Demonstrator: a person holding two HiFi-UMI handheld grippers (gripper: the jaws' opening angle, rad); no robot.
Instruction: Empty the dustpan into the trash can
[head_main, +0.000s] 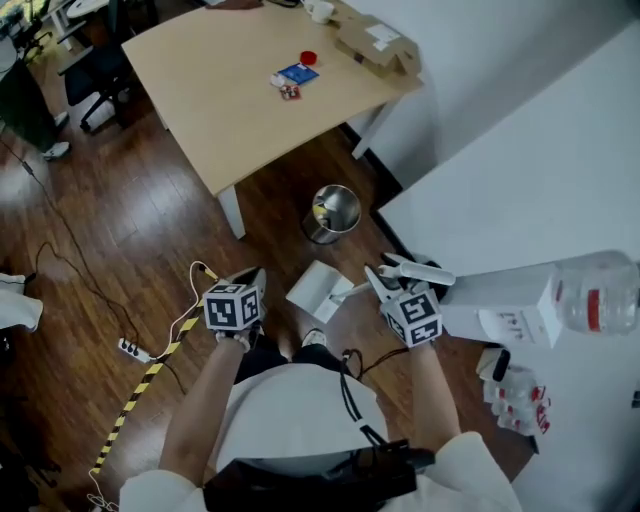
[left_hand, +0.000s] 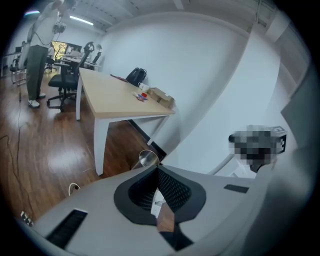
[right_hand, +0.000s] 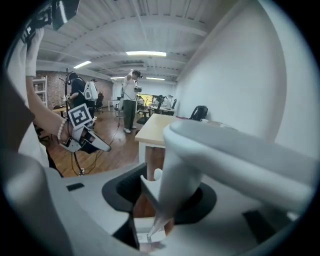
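Gripping dustpan handle — right fingers, close-up

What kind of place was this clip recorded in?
Most likely an open-plan office or workshop. A light wooden desk stands on a wood floor with a black wheeled office chair beside it, and the right gripper view shows people standing among further desks under strip lights.

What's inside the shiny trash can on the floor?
In the round silver metal trash can, a small yellowish-white scrap shows by the left wall, too small to name. The rest looks bare. The near wall hides some of the bottom.
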